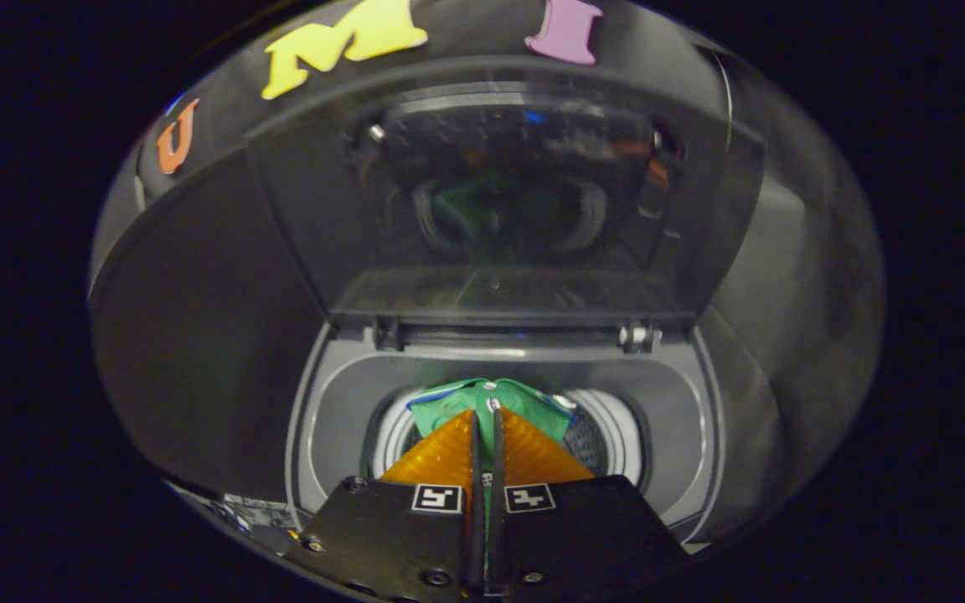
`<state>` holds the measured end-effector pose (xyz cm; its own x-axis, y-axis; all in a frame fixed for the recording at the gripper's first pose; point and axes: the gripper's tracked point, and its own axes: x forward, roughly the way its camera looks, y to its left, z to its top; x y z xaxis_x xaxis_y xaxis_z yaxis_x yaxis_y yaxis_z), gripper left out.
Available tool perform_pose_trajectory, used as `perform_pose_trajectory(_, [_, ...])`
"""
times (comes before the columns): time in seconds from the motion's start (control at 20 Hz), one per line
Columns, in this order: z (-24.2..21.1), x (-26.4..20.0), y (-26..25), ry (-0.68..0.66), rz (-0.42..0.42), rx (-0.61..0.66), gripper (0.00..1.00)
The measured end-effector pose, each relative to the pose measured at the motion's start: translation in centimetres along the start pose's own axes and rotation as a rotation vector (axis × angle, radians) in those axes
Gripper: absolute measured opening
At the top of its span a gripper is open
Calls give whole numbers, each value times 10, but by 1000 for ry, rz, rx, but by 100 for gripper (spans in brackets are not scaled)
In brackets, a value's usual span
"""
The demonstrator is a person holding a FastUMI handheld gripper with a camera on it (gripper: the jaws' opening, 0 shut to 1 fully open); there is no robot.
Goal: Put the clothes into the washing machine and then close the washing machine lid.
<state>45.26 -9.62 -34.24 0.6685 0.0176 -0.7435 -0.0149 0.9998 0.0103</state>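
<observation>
Over the washing machine point(499, 377) drum, lid point(499, 193) up.
Your tool point(485, 410) is clamped on the green cloth point(457, 398); let go too high and it may snag the rim.

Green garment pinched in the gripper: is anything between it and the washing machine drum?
Nothing visible. The gripper is shut on the green cloth garment, which hangs right over the round drum opening. The dark glass lid stands raised behind it, clear of the way down.
</observation>
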Motion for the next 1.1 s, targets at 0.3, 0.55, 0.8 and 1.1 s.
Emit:
perform_pose_trajectory(0.3, [-42,27,-15,130,-71,150,7])
perform_pose_trajectory(0.55, [-28,23,-17,85,-102,67,7])
perform_pose_trajectory(0.8, [-34,8,-27,39,-116,127,54])
perform_pose_trajectory(1.1, [-22,-15,-38,-27,-127,83,54])
